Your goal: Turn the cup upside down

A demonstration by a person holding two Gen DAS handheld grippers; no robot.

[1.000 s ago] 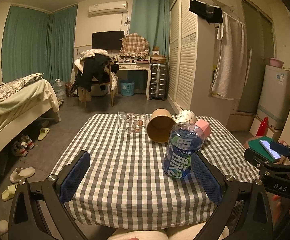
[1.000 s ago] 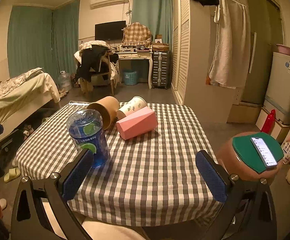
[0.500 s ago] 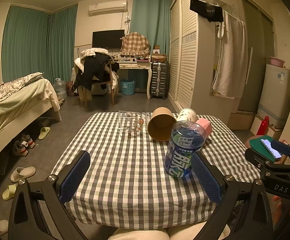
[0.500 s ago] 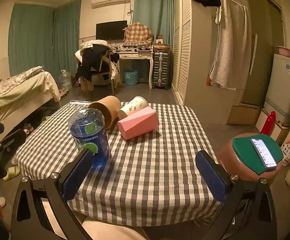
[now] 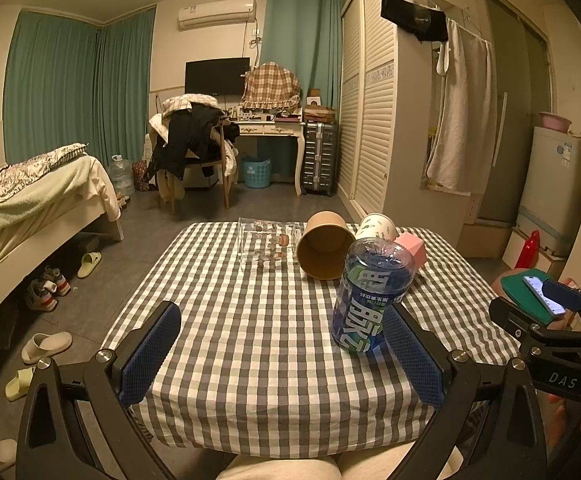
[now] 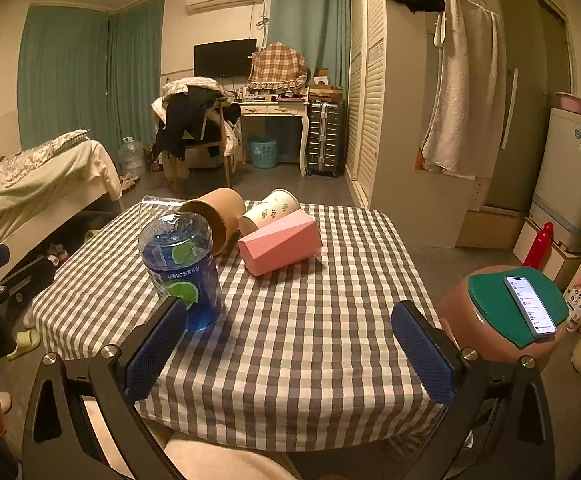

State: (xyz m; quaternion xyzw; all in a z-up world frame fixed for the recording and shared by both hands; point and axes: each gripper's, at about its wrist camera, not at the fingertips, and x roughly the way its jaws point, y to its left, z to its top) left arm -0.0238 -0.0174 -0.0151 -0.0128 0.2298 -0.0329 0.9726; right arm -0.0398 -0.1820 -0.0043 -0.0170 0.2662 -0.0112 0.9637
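A blue plastic cup made from a cut bottle (image 5: 371,293) (image 6: 184,269) stands on the checked table (image 5: 250,320) (image 6: 310,320), its clear domed end up. A brown paper cup (image 5: 324,244) (image 6: 215,216), a white patterned cup (image 5: 376,227) (image 6: 269,211) and a pink faceted cup (image 5: 412,247) (image 6: 280,243) lie on their sides behind it. My left gripper (image 5: 282,354) is open, its right pad beside the blue cup. My right gripper (image 6: 290,346) is open, its left pad next to the blue cup.
A clear plastic box (image 5: 266,242) sits at the table's far side. A brown stool with a green pad and a phone (image 6: 528,304) stands right of the table. A bed (image 5: 30,208) is on the left, slippers (image 5: 46,346) on the floor.
Both grippers have shifted only slightly; the view has crept a little nearer the table. The cups have not moved.
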